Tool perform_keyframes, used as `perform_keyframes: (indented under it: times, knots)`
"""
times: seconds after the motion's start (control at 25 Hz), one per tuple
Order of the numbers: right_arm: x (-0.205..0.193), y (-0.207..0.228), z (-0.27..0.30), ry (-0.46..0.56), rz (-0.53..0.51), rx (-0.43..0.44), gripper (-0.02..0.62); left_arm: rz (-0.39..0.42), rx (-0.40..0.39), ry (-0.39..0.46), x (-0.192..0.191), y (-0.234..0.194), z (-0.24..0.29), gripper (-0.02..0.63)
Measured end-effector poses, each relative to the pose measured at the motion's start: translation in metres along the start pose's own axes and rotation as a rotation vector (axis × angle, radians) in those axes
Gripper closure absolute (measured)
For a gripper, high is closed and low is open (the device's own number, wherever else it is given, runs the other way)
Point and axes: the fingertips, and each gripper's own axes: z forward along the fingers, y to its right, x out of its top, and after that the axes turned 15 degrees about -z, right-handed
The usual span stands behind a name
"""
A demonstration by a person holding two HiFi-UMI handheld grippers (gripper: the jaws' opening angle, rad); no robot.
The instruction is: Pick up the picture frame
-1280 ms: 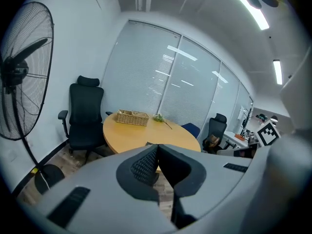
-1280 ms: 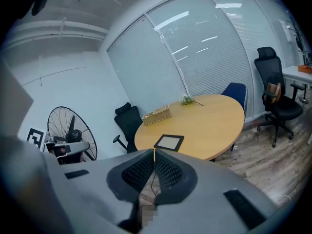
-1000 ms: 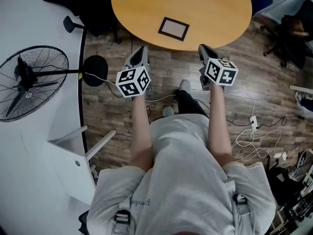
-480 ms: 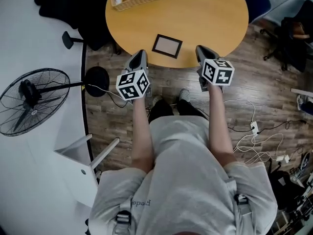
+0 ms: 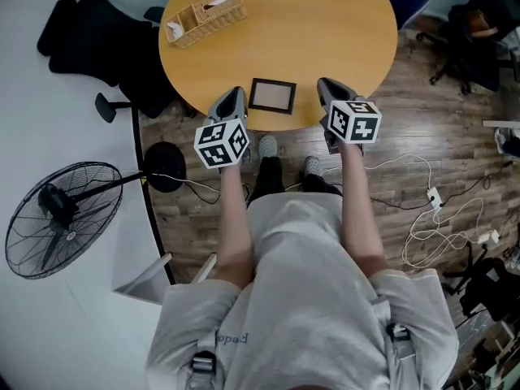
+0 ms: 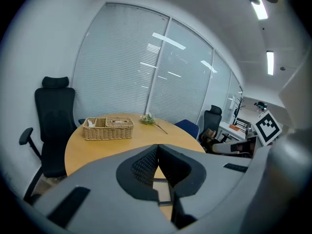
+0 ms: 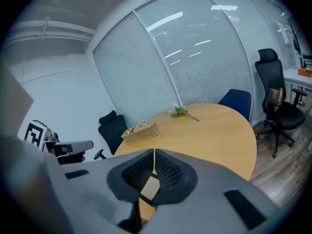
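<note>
The picture frame (image 5: 272, 95), dark-edged with a pale centre, is seen lying flat on the round wooden table (image 5: 349, 31), close to the edge nearest the person. It is flanked by the two hand-held tools. The left gripper (image 5: 232, 100) is held just beside its left side and the right gripper (image 5: 328, 88) a little off its right side, both at the table's rim. Neither is shown touching it.

Both pairs of jaws are pressed together at the tips, with nothing caught between them. In each gripper view the frame is glimpsed only through the gap beneath the closed tips, lying on the tabletop beyond.

Farther across the table, a woven basket (image 5: 205, 15) is set near the far left edge, and a small sprig of flowers (image 7: 179, 111) is laid towards the far side.

Beyond the table, a black office chair (image 5: 89, 39) is parked at the left and a standing fan (image 5: 63, 218) is placed on the floor below it. White cables (image 5: 439, 226) are strewn over the wooden floor (image 5: 455, 128) at the right. Window blinds (image 6: 126, 62) are seen behind the table in both gripper views.
</note>
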Motion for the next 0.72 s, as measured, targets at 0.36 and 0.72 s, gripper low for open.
perform_keyframes:
  times: [0.36, 0.72]
  knots:
    - [0.017, -0.005, 0.02, 0.045, 0.047, -0.151, 0.571, 0.055, -0.135, -0.05, 0.033, -0.018, 0.039, 0.58]
    - [0.0, -0.02, 0.047, 0.021, 0.058, -0.227, 0.569, 0.069, -0.198, -0.137, 0.022, -0.048, 0.073, 0.58]
